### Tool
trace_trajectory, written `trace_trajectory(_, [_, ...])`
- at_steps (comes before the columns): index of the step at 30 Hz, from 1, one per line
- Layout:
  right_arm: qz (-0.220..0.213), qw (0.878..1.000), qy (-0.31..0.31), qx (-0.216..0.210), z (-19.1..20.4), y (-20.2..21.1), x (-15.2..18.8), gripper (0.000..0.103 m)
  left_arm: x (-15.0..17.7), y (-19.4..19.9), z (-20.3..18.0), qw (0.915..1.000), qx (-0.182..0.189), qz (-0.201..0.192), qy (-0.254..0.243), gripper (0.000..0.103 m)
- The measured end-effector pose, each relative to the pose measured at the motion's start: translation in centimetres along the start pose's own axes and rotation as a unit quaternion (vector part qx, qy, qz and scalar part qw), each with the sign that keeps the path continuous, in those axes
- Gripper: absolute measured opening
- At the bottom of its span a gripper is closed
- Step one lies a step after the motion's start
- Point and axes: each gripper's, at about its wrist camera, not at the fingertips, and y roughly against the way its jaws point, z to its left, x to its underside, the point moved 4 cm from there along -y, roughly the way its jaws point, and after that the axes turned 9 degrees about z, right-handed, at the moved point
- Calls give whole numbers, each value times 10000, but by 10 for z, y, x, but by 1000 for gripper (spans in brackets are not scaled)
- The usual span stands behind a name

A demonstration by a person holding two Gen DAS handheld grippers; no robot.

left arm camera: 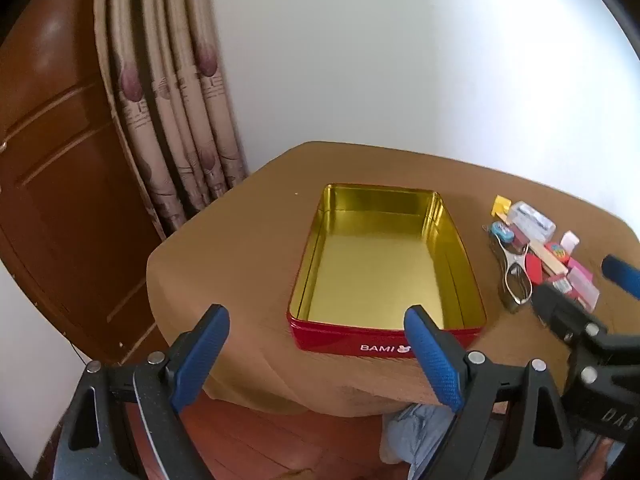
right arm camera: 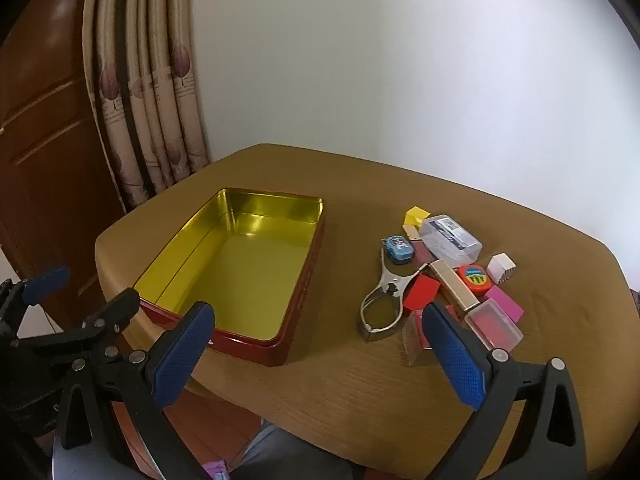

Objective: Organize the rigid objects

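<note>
left wrist view: the left gripper point(left arm camera: 316, 354) hangs over the near edge of the table point(left arm camera: 240, 248), its blue pads spread wide with nothing between them, tilted down toward the open red tin point(left arm camera: 386, 264). the tin lies empty with its gold floor bare, probably set mid-table as the container for sorting. the small rigid objects form a heap point(left arm camera: 540, 252) to the tin's right, close enough for short transfers. the right gripper point(left arm camera: 588, 292) enters at the right edge, just in front of the heap.

right wrist view: the right gripper point(right arm camera: 320, 356) is likewise fully apart and holds nothing, aimed between tin point(right arm camera: 240, 264) and heap point(right arm camera: 452, 276). a metal hole punch point(right arm camera: 384, 300), clear case point(right arm camera: 450, 238), gold bar point(right arm camera: 454, 284), tape measure point(right arm camera: 474, 278) and coloured blocks lie touching or overlapping, so each seems to need picking singly. nothing is in the tin yet; sorting appears not begun. the left gripper point(right arm camera: 80, 300) shows at the left edge.
</note>
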Motion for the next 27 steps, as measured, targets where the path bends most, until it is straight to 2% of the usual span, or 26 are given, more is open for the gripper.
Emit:
trace_trajectory(4, [-150, 9999, -38, -74, 3, 5, 0, 103, 1, 1, 14, 10000, -19, -20, 91, 91])
trace_trajectory(5, [-155, 9999, -32, -62, 3, 6, 1, 103, 4, 4, 5, 9998, -161, -97, -111, 91])
trace_trajectory(7, [-141, 9999, -39, -79, -2, 9, 3, 103, 7, 2, -4, 9994, -237, 7, -249, 91])
trace_trajectory(9, [-146, 9998, -81, -66, -22, 9, 6, 103, 1, -4, -7, 9993, -131, 201, -290, 91])
trace_trajectory(16, [-16, 9987, -438, 249, -74, 9, 18, 103, 1, -7, -8, 9988, -114, 302, -365, 91])
trace_trajectory(27, [394, 9878, -1304, 752, -180, -6, 41, 103, 16, -13, -43, 9939, -9, 570, -944, 91])
